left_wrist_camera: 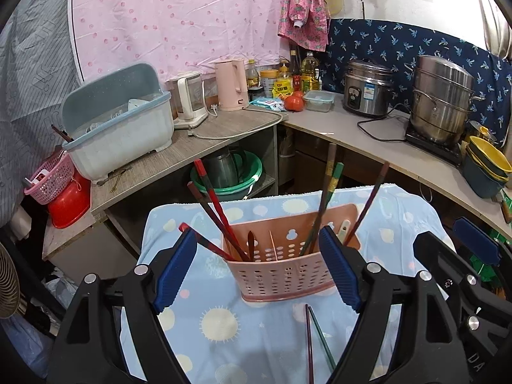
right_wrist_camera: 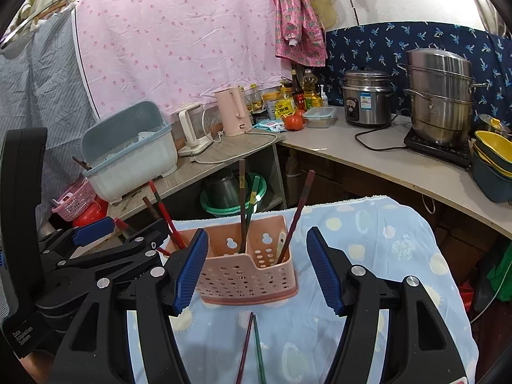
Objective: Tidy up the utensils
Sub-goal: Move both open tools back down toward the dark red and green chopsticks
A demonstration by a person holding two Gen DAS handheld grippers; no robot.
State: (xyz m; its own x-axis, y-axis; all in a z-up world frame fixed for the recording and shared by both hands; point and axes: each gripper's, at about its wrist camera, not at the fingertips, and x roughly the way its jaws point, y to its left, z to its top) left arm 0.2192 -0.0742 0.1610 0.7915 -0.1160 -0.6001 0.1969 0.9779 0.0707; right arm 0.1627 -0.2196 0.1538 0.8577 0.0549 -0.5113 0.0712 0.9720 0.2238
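A pink perforated utensil basket [left_wrist_camera: 281, 272] [right_wrist_camera: 243, 275] stands on a table under a light-blue cloth [left_wrist_camera: 224, 320] [right_wrist_camera: 368, 272]. Several red and dark chopsticks [left_wrist_camera: 214, 204] lean out of its left compartment. More chopsticks [left_wrist_camera: 326, 198] [right_wrist_camera: 243, 204] and a white spoon [right_wrist_camera: 281, 243] stand in its right one. A purple chopstick [left_wrist_camera: 308, 342] [right_wrist_camera: 244, 28] and a green chopstick [left_wrist_camera: 321, 342] [right_wrist_camera: 258, 348] lie loose on the cloth in front of the basket. My left gripper [left_wrist_camera: 257, 231] is open, its blue pads either side of the basket, touching nothing. My right gripper [right_wrist_camera: 257, 231] is open too, nothing between its fingers.
An L-shaped counter runs behind the table, with a blue dish drainer box [left_wrist_camera: 118, 128], two kettles [left_wrist_camera: 230, 83], bottles, a rice cooker [left_wrist_camera: 368, 89], a steel steamer pot [left_wrist_camera: 441, 99] and stacked bowls [left_wrist_camera: 486, 166]. A green basin [left_wrist_camera: 227, 176] sits under the counter.
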